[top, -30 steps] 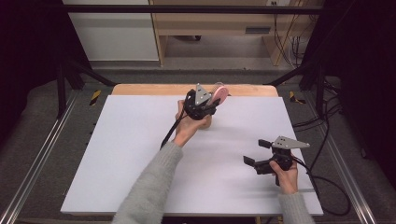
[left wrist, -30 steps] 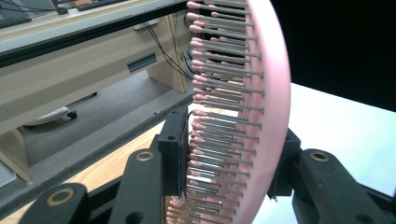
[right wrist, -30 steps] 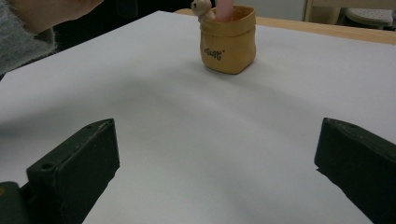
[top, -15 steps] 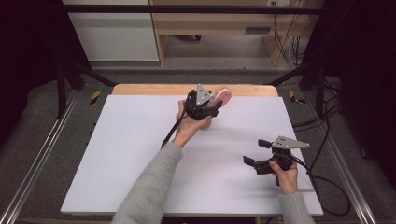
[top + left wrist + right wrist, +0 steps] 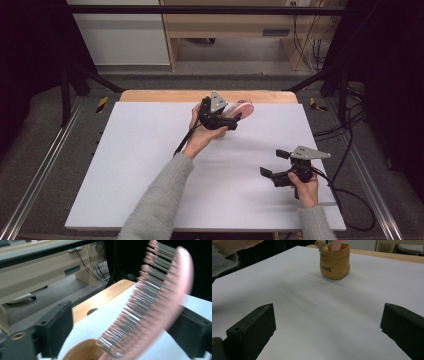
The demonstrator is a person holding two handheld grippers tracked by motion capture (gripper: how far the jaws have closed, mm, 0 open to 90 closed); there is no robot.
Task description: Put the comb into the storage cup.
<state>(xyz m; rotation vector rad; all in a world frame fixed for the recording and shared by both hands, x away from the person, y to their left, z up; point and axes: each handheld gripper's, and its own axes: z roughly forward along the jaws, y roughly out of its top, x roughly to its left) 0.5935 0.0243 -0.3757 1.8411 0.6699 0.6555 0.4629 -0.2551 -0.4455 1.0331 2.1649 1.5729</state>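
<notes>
The pink hairbrush (image 5: 243,107) has tilted over the pouch (image 5: 335,263); left gripper (image 5: 223,119) fingers grip it; right gripper (image 5: 272,167) fingers wide.

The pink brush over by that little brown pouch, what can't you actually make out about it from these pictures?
- Brush handle: cut off by the bottom edge in the left gripper view; in the right gripper view it is sunk in the pouch.
- Grip: whether the left gripper pinches the brush is unclear; motion blur there.
- Pouch lettering: too small.
- Figure on the pouch rim: cropped by the top edge.
</notes>
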